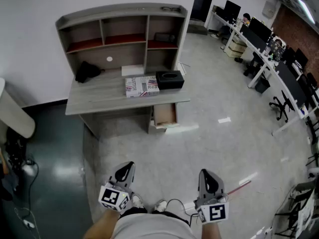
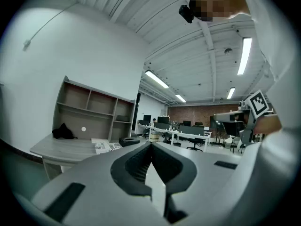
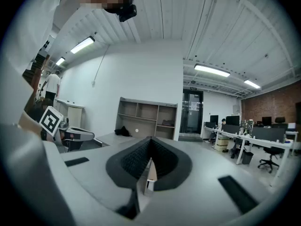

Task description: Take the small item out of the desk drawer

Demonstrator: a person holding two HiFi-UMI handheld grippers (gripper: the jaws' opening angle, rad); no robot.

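**Standing off from the desk, both pairs of fingers closed and empty**

The left gripper point(image 1: 128, 167) and the right gripper point(image 1: 207, 174) hang low by the person's body, each with its fingers pressed together on nothing. This looks like a carrying pose for the walk-up, not a reach. Well ahead of both pairs of fingers, across open floor point(image 1: 209, 148), the drawer point(image 1: 165, 114) stands pulled out under the right end of the tabletop point(image 1: 99, 97). That likely leaves only the pick to do. The small item should lie inside, but from here it cannot be made out. A printed box point(image 1: 142, 86) and a black box point(image 1: 170, 79) sit on the tabletop just above the drawer, farther from the fingers than the drawer front.
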